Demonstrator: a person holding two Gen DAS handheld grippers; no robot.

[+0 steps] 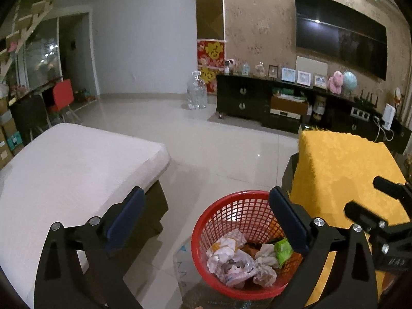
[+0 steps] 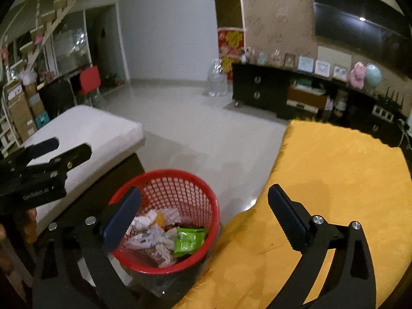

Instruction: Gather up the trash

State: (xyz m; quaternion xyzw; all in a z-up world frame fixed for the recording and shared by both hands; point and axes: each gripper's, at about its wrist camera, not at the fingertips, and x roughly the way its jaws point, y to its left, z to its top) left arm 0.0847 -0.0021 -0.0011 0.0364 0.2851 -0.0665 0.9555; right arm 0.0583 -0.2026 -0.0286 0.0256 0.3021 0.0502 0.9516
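Trash sits inside the red basket on the tiled floor, between the white cushioned seat and the yellow-covered seat. Both grippers hang above it with nothing between their pads: the left gripper has its jaws spread wide, and the right gripper likewise stands fully apart and empty.

By my reading the collecting is far along, perhaps done: no loose litter shows on either seat or on the visible floor, though areas behind the grippers stay hidden.

Inside the basket lie crumpled white papers, a printed pinkish wrapper, something orange-brown, and 1 green packet resting toward the yellow-seat side.
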